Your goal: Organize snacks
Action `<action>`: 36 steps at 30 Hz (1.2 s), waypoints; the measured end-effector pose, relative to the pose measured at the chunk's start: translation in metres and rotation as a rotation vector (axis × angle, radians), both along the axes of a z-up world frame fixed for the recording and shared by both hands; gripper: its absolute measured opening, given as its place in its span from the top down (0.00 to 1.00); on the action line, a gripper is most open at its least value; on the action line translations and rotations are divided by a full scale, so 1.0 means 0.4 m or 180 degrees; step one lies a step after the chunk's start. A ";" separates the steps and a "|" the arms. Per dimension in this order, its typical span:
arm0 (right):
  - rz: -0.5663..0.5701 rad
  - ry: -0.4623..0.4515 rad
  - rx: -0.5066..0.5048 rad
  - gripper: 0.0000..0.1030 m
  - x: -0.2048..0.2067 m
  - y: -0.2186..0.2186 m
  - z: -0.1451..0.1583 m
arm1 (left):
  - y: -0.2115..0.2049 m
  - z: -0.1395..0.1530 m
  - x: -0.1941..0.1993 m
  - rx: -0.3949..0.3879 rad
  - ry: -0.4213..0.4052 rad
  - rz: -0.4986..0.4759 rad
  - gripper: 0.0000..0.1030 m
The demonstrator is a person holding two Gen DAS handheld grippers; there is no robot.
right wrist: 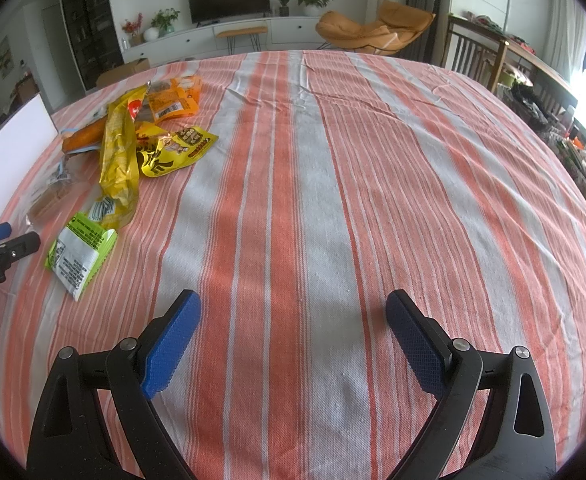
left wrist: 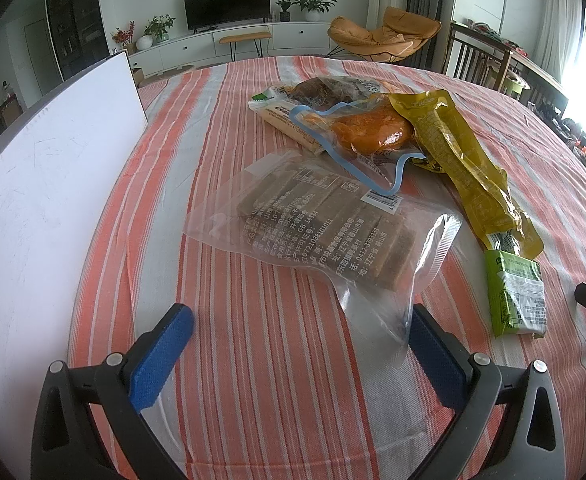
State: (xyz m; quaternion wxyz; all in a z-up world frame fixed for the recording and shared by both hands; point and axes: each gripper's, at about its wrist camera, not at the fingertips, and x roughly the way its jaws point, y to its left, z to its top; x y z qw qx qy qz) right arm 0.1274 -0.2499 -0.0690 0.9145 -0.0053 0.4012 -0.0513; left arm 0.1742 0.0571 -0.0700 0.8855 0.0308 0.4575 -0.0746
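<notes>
Through the left wrist camera my left gripper (left wrist: 299, 332) sits at the bottom of the frame with its blue-padded fingers (left wrist: 161, 356) spread wide and nothing between them, low over the orange-and-white striped tablecloth (left wrist: 253, 360). Just ahead, in the middle of the frame, lies a clear plastic bag of brown rectangular bars (left wrist: 329, 224) with black printed text, flat on the cloth; its loose transparent corner reaches down beside the right pad, and I cannot tell whether it touches it. Above it, toward the upper centre, a clear pouch with a blue wavy outline holding an orange snack (left wrist: 369, 132) lies on a heap with a long cream-coloured pack (left wrist: 281, 114) and a darker clear packet behind it. A long crinkled yellow foil pack (left wrist: 461, 160) runs diagonally down the right side, and a small lime-green and white wrapped packet (left wrist: 515, 294) lies at its lower end, at the right of the frame. A white flat board (left wrist: 45, 184) fills the left side. In the right wrist view my right gripper (right wrist: 293, 338) is equally wide open and empty at the bottom centre, over bare stripes, with the snack pile well apart in the upper left and the green packet (right wrist: 79, 254) at the left edge near the other tool.
</notes>
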 end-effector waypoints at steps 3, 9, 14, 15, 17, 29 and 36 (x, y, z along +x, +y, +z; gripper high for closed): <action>0.0001 -0.0001 0.0001 0.07 0.000 0.000 0.000 | 0.000 0.000 0.000 0.0000 0.0000 0.0000 0.00; 0.0000 -0.0001 0.0002 0.07 -0.001 0.000 0.000 | 0.000 0.000 0.000 -0.0001 0.0001 0.0000 0.00; 0.0001 0.0000 0.0002 0.07 -0.001 0.000 0.000 | 0.000 0.000 0.000 -0.0002 0.0001 0.0001 0.00; 0.0001 -0.0001 0.0003 0.07 -0.001 0.000 0.000 | -0.001 0.000 0.000 -0.0002 0.0001 0.0001 0.00; 0.0001 -0.0001 0.0004 0.07 -0.001 0.000 0.000 | 0.000 0.000 0.000 -0.0002 0.0001 0.0001 0.00; 0.0003 -0.0002 0.0004 0.07 -0.001 0.000 0.001 | -0.002 -0.001 0.003 -0.0001 0.0000 0.0001 0.00; 0.0003 -0.0003 0.0005 0.07 -0.001 0.000 0.001 | 0.004 0.006 -0.017 0.0044 0.0279 -0.0079 0.00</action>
